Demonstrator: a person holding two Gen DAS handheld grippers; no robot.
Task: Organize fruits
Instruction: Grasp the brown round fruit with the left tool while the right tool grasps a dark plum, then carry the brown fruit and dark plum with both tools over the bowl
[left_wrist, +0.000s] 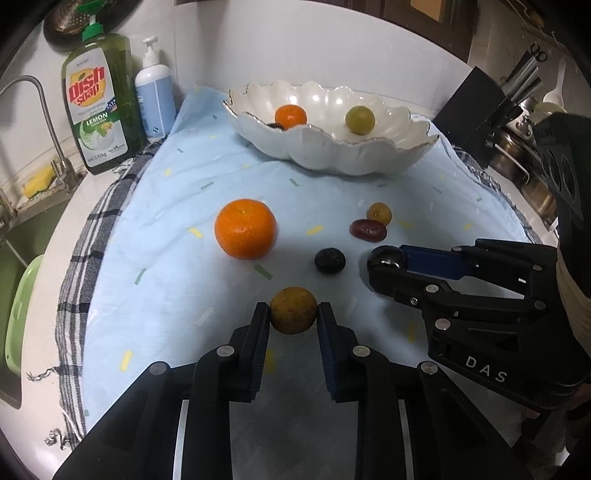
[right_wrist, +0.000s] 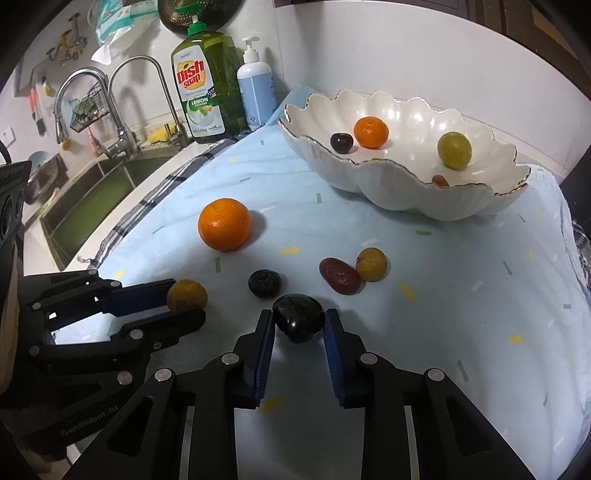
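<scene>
My left gripper (left_wrist: 293, 314) is shut on a speckled yellow fruit (left_wrist: 293, 311), also seen in the right wrist view (right_wrist: 187, 294). My right gripper (right_wrist: 298, 322) is shut on a glossy black fruit (right_wrist: 297, 316), which also shows in the left wrist view (left_wrist: 387, 258). On the blue cloth lie a large orange (left_wrist: 245, 233), a dark round fruit (left_wrist: 330, 260), a dark red oblong fruit (left_wrist: 367, 229) and a small yellow fruit (left_wrist: 379, 213). The white scalloped bowl (right_wrist: 406, 199) holds a small orange (right_wrist: 371, 132), a green fruit (right_wrist: 454, 150), a dark fruit (right_wrist: 340, 142) and a red one (right_wrist: 440, 180).
A green dish soap bottle (left_wrist: 99, 107) and a white pump bottle (left_wrist: 155, 99) stand at the back left. A sink (right_wrist: 92, 206) with faucets (right_wrist: 122, 110) lies left of the cloth. Pots and utensils (left_wrist: 524, 147) stand at the right.
</scene>
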